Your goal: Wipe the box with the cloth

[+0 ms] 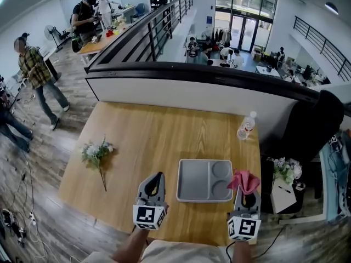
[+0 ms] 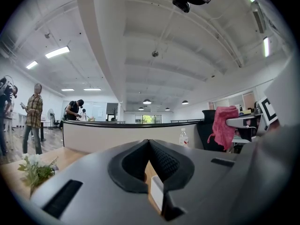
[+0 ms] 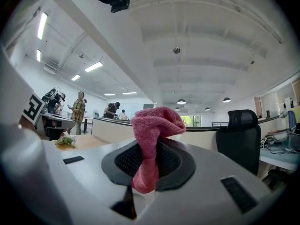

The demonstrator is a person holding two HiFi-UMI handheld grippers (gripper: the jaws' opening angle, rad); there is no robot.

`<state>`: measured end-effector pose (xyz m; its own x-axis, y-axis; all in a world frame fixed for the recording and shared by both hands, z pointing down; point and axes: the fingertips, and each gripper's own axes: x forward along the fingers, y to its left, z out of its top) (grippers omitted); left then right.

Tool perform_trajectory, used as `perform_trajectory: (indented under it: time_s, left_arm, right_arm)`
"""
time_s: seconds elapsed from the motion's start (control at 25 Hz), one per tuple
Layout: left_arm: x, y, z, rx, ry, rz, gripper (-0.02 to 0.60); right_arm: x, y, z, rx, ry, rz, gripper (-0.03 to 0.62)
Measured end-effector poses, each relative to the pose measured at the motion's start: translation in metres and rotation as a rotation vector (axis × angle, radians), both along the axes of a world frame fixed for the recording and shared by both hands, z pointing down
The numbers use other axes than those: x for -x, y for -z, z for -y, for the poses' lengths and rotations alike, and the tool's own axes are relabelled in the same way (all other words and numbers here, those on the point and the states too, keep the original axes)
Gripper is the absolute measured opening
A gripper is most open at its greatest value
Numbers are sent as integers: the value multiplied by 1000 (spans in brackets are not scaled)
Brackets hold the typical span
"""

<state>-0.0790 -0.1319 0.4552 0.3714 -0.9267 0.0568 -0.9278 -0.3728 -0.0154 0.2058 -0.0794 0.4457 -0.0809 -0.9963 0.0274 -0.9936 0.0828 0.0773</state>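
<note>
Wiping looks not yet begun: the right gripper (image 3: 149, 150) is clamped on the crumpled pink knitted cloth (image 1: 245, 180) at the right edge of the shallow grey compartmented plastic box (image 1: 193, 181) (contact unclear), while the left gripper (image 2: 149, 143) is pressed together, empty.

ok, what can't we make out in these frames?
1. box: any dirt is too small in the head view; both gripper views look over it at the room.
2. cloth: overlaps the box's right rim in the head view; touching or above, can't tell.
3. bottle: label too small, head view.
</note>
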Motion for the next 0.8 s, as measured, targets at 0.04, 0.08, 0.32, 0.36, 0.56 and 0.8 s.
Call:
perform_trajectory:
  time_s: [0.04,0.08,0.32,0.36,0.56,0.8]
  left_arm:
    - [0,0,0,-1,0,0,12]
    - [0,0,0,-1,1,0,12]
    - [2,1,0,-2,3,-3,12]
    - [2,1,0,-1,3,-4,12]
    - [0,1,0,-2,1,-7,12]
    - [1,1,0,1,0,0,12]
  right_arm:
    - [-1,0,0,2,-4,10,75]
    - [-2,0,0,4,-9,20,75]
    - [-7,1,1,2,-22,39,75]
    - [-7,1,1,1,-20,37,75]
    - [-8,0,1,6,-25,42,75]
    - [-7,1,2,-2,-4,15,75]
